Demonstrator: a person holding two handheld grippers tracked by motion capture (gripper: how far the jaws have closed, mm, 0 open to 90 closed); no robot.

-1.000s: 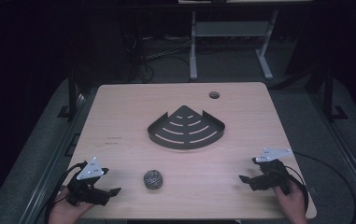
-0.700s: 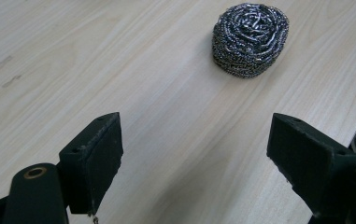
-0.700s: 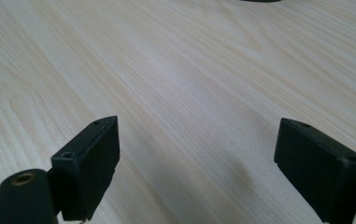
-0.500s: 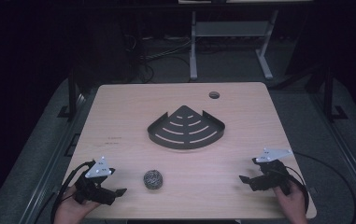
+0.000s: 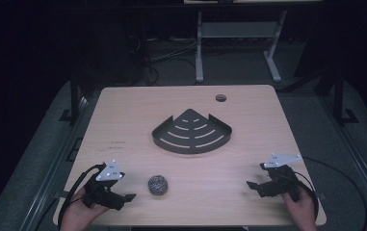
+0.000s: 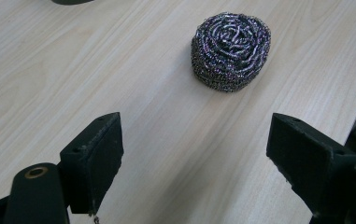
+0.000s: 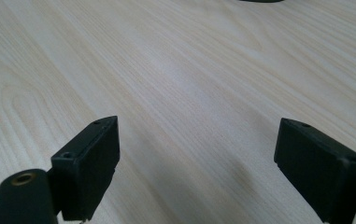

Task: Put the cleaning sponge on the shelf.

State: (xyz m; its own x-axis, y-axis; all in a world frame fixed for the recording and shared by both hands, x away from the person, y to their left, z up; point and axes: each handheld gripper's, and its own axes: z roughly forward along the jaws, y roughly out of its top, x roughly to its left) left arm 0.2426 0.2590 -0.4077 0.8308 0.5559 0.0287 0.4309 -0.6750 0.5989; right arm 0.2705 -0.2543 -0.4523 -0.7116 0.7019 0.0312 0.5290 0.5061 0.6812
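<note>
A round steel-wool scourer (image 5: 158, 185) lies on the wooden table (image 5: 123, 120) near the front edge, left of centre. My left gripper (image 5: 127, 197) stands open just to its left; in the left gripper view the scourer (image 6: 231, 50) lies a little ahead of the wide-apart jaws, nothing between them. A dark fan-shaped slotted corner rack (image 5: 191, 133) rests at the table's middle. At the front right my right gripper (image 5: 251, 186) is open over bare wood (image 7: 189, 93), holding nothing.
A small round hole (image 5: 220, 98) sits at the table's far right part. Cables trail from both grippers off the front corners. Beyond the table stand a white metal frame (image 5: 234, 33) and cables on the dark floor.
My left gripper has moved right along the front edge, closer to the scourer. The right gripper has stayed in place.
</note>
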